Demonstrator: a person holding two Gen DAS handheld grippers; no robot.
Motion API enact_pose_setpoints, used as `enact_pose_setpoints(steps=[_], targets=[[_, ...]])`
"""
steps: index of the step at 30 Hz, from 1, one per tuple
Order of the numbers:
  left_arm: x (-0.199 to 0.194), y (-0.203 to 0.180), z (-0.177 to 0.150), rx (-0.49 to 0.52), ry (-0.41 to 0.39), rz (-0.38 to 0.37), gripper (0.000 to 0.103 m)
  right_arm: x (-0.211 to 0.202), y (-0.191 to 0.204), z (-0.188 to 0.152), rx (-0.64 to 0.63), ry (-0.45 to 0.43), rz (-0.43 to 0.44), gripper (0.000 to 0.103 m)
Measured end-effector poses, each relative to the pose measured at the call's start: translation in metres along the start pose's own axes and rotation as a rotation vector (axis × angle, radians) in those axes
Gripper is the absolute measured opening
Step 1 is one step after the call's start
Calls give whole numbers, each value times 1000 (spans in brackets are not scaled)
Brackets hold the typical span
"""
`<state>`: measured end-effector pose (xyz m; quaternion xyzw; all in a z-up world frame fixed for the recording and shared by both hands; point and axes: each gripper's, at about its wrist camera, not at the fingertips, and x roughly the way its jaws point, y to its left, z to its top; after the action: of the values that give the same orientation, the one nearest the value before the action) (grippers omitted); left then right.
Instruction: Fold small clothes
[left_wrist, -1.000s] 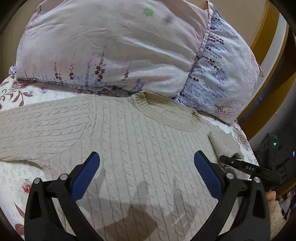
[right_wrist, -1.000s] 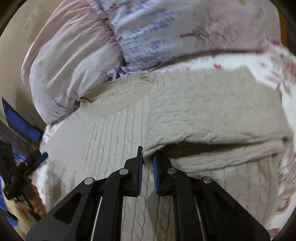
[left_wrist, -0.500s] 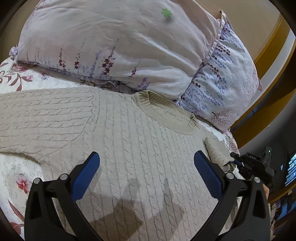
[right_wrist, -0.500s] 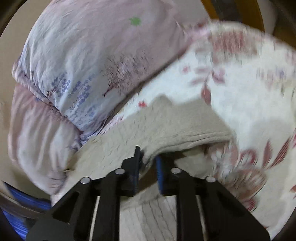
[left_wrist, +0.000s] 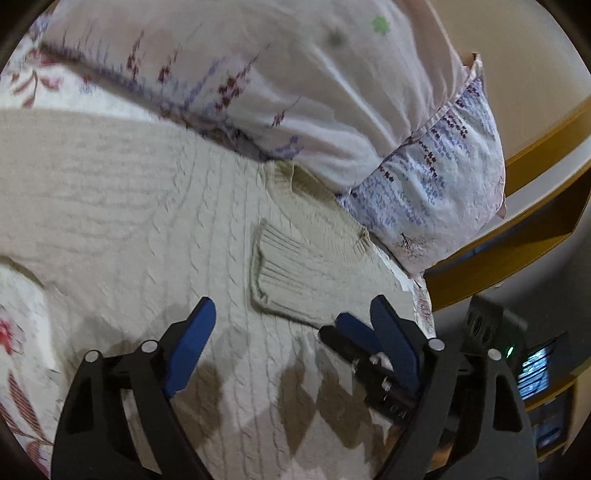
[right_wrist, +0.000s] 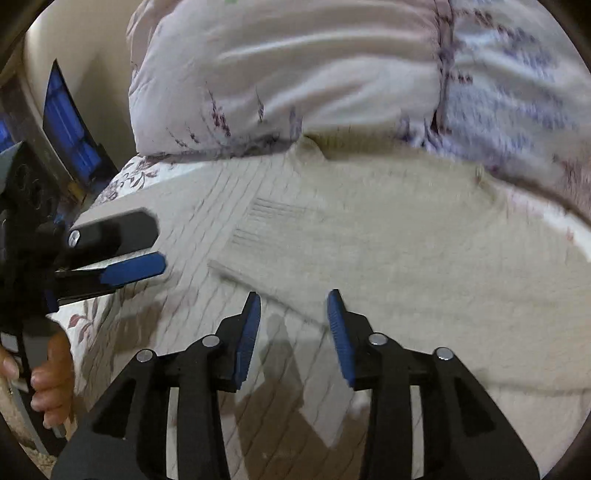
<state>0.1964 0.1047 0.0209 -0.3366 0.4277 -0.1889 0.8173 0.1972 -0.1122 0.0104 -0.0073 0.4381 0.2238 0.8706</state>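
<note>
Beige cable-knit is what you are working on: the sweater (left_wrist: 207, 229) lies flat on the flowered bedsheet (left_wrist: 22, 306), its ribbed collar (left_wrist: 284, 177) tucked against the pillows (left_wrist: 295, 92). Your right-side sleeve (left_wrist: 295, 273) is already folded in across the chest, its ribbed cuff near the middle of the body, just below the collar. The other sleeve (left_wrist: 74, 192) lies stretched out sideways over the sheet, unfolded, so I judge you are roughly a third of the way: that sleeve and the fold of the body remain.

Your right gripper (right_wrist: 293, 332) has just been opening; its jaws stand apart above the edge of the folded sleeve and nothing sits between them. Your left gripper (left_wrist: 291, 325) has its jaws wide, though they have just been closing a little, and they hover over the knit without pinching it.

The garment's long axis runs from the collar at the pillows down toward you, hem end nearest and out of view.
</note>
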Motion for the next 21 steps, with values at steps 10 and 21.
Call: enact_pose_setpoints(steps=[10, 21], targets=[[41, 3, 1, -153, 123, -45, 53, -70, -135, -41, 627, -40, 179, 53], [65, -12, 26, -52, 50, 16, 6, -109, -217, -85, 979, -263, 63, 49]])
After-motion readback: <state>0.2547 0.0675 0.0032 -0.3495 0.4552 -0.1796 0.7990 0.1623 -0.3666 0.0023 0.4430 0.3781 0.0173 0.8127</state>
